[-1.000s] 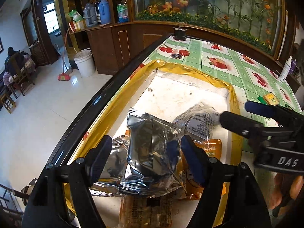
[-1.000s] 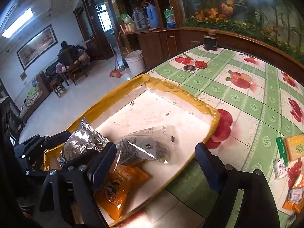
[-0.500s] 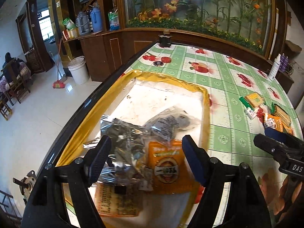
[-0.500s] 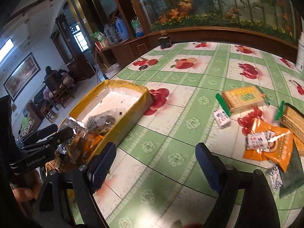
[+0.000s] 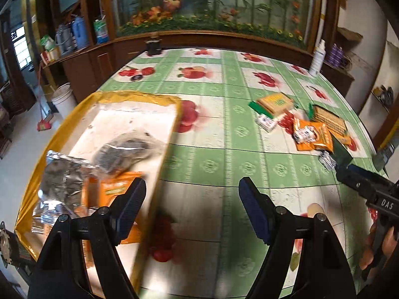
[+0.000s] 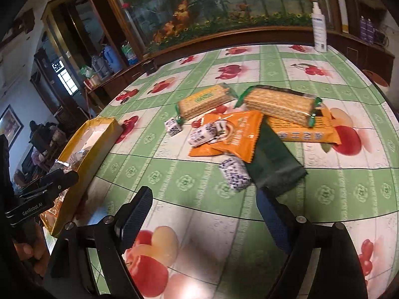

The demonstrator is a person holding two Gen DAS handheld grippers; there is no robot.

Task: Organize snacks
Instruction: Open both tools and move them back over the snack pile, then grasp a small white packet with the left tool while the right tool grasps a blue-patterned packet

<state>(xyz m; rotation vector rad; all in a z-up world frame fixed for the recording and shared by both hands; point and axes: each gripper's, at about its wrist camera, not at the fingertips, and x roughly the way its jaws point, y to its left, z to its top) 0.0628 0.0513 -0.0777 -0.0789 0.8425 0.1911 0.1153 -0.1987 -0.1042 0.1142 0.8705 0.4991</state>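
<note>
Home dining room: fruit-print tablecloth (image 6: 286,57), aquarium cabinet (image 5: 212,2), broom (image 5: 43,114).

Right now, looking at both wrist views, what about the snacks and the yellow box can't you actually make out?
- Left wrist view: packets in the yellow box are motion-blurred; the orange packet is partly behind the left gripper.
- Right wrist view: the box's contents are mostly hidden by its near wall.
- Print on the small blue-and-white candies is too small to read.
- The dark green packet shows no legible label.

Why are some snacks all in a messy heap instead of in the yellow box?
They have not been sorted yet. Loose on the tablecloth, an orange packet lies crooked with small wrapped candies on it, overlapped by a dark green packet. The yellow box already holds a few bags.
</note>
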